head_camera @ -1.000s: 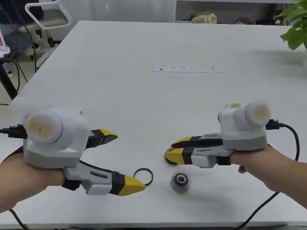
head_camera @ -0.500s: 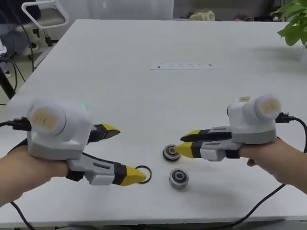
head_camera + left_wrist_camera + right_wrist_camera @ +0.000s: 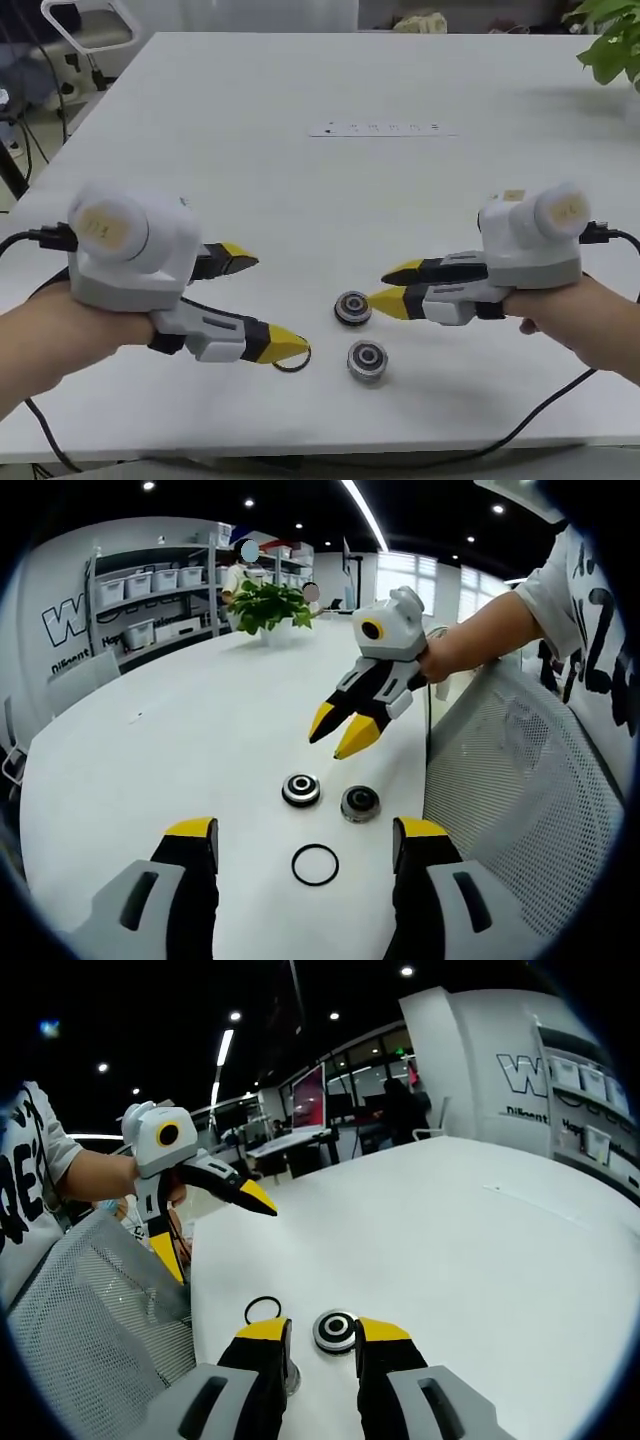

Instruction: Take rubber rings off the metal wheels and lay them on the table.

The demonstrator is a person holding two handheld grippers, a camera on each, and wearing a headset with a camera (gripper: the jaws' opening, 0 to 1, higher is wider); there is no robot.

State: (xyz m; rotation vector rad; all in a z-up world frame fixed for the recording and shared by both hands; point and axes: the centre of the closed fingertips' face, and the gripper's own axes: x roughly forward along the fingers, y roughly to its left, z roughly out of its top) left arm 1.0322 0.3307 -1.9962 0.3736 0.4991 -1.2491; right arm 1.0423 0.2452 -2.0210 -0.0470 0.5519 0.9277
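Jaws wide apart and empty, the left gripper hangs by a loose rubber ring lying on the table at near left, while the right gripper, jaws slightly parted around nothing, points at the farther metal wheel, likely lining up for its ring.

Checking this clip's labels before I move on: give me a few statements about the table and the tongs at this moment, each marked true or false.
1. Two metal wheels lie on the table. True.
2. The left tongs are shut on one of the metal wheels. False: they stand wide open and empty.
3. A loose rubber ring lies on the table. True.
4. The right tongs hold the rubber ring. False: they are empty; the ring lies by the left tongs.
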